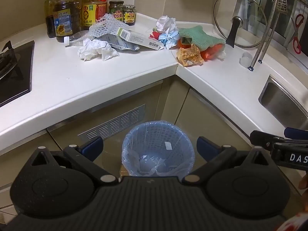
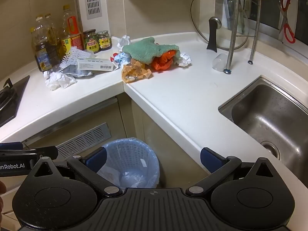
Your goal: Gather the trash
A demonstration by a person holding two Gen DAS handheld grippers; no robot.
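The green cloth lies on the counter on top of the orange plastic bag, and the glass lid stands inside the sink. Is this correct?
Not quite. The green cloth does lie over the orange plastic bag on the counter, but the glass lid is not inside the sink. It stands upright on the counter behind the sink, next to the metal rack legs. The right wrist view shows this.

We look from both wrists down past spread fingers at the floor bin (image 1: pixel 157 150) — countertop (image 1: pixel 86 77) corner far ahead. Our left view sits left, nearer the stove (image 1: pixel 13 67); our right nearer the sink (image 2: pixel 269 119) — both share the corner.
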